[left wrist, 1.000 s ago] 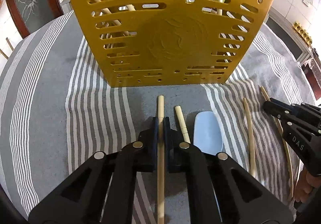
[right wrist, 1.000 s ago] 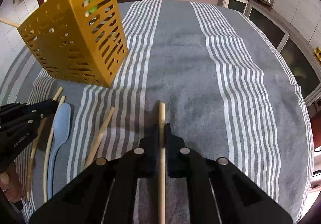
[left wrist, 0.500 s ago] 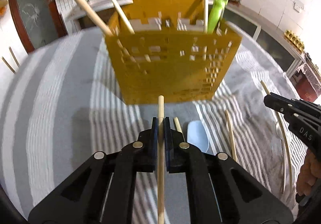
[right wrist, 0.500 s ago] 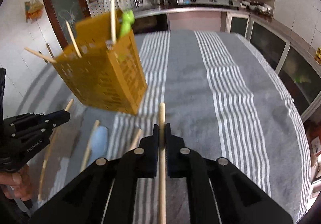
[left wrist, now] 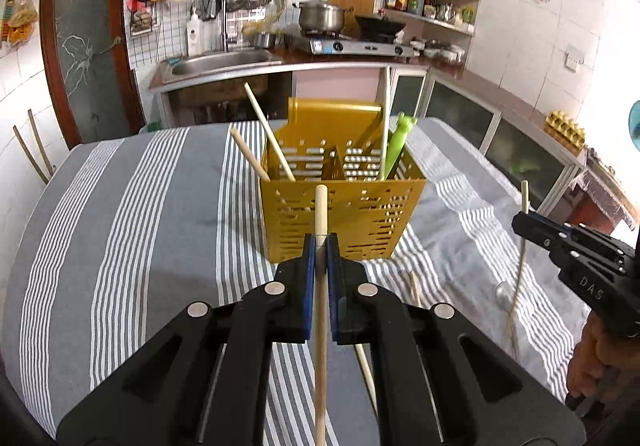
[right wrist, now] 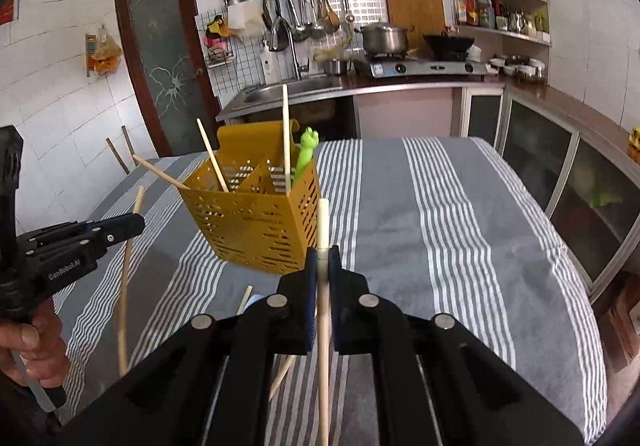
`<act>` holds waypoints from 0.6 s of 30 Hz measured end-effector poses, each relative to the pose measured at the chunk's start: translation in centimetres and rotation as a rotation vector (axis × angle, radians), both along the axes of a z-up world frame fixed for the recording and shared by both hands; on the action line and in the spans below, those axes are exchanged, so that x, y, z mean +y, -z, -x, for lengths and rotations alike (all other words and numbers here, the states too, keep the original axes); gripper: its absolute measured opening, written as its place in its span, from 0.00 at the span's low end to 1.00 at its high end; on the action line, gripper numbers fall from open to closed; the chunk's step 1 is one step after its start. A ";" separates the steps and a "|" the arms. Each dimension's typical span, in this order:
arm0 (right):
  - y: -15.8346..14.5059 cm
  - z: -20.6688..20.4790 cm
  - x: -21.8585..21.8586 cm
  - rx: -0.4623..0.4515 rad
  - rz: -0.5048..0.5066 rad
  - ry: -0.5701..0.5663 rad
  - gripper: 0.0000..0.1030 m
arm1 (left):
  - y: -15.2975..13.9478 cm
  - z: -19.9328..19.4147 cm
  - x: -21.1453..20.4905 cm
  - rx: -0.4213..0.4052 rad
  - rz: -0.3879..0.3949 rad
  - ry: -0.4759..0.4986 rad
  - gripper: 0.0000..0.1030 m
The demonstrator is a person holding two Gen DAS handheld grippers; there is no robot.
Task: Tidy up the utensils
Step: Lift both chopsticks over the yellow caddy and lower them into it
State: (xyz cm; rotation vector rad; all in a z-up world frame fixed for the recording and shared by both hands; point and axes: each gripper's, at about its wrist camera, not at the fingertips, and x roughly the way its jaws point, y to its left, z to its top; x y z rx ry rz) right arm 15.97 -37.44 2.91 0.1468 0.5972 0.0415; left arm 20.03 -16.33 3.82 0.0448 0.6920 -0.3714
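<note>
My left gripper (left wrist: 321, 246) is shut on a wooden chopstick (left wrist: 320, 206) that sticks out forward, raised above the table. Ahead of it stands the yellow slotted caddy (left wrist: 360, 222), holding several chopsticks (left wrist: 266, 134) and a green utensil (left wrist: 398, 142). My right gripper (right wrist: 323, 258) is shut on another chopstick (right wrist: 323, 218), also lifted, with the caddy (right wrist: 248, 226) ahead to its left. Each gripper appears in the other's view: the right gripper (left wrist: 520, 222) at the right, the left gripper (right wrist: 138, 224) at the left, each with its stick.
A grey striped cloth (left wrist: 140, 226) covers the table. Loose chopsticks (right wrist: 245, 296) and a bit of a blue spoon (right wrist: 256, 300) lie in front of the caddy. Behind the table runs a kitchen counter with a sink (left wrist: 220, 62) and a stove (left wrist: 360, 44).
Both grippers have risen off the cloth with their chopsticks and tipped upward. The caddy now sits lower and smaller in both views, with its open top showing.
</note>
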 end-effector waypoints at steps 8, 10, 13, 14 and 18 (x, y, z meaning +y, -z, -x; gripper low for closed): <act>-1.4 0.8 0.5 -0.057 0.021 -0.004 0.06 | -0.8 0.7 0.1 -0.026 0.014 0.017 0.04; -2.0 1.2 0.6 -0.078 0.029 -0.003 0.06 | -1.1 0.9 0.2 -0.034 0.012 0.018 0.04; -3.3 1.7 0.6 -0.114 0.030 -0.002 0.06 | -1.9 1.2 0.5 -0.054 0.016 0.014 0.04; -3.8 1.9 0.7 -0.126 0.036 -0.001 0.06 | -2.3 1.3 0.7 -0.062 0.018 0.012 0.04; -5.2 2.4 0.9 -0.162 0.052 0.002 0.06 | -3.7 1.5 1.4 -0.091 0.029 0.006 0.04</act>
